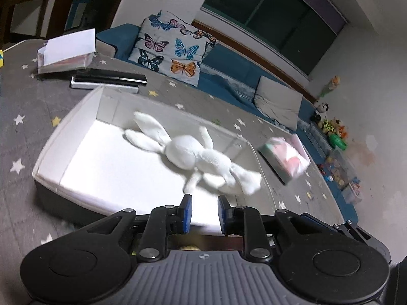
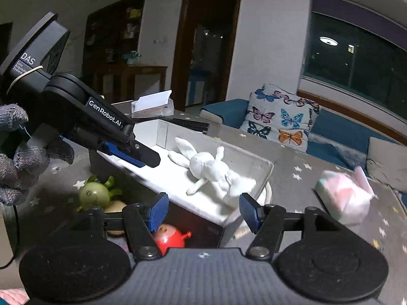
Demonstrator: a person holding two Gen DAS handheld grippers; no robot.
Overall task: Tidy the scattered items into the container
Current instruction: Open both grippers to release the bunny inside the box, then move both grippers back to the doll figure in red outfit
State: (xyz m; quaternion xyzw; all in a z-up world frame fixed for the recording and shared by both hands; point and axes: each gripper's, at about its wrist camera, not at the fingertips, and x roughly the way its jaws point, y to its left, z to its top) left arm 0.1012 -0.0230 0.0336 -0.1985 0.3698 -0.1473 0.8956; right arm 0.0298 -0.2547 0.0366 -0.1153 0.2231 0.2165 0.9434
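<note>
A white plush rabbit (image 1: 193, 157) lies inside the white open box (image 1: 51, 147) on the grey star-patterned mat; it also shows in the right wrist view (image 2: 211, 167), in the box (image 2: 267, 170). My left gripper (image 1: 204, 212) is open and empty, just above the box's near rim. In the right wrist view it (image 2: 142, 156) reaches over the box from the left. My right gripper (image 2: 203, 211) is open and empty above the box's near corner. A green toy (image 2: 95, 194), a red toy (image 2: 170, 236) and a pink-white packet (image 2: 343, 198) lie outside the box.
The packet also shows in the left wrist view (image 1: 287, 157). A white lidded case (image 1: 66, 50) and a black-and-white flat box (image 1: 106, 80) lie beyond the box. A butterfly cushion (image 1: 175, 48) and a grey cushion (image 1: 277, 104) rest on the blue sofa. Toys line the far wall.
</note>
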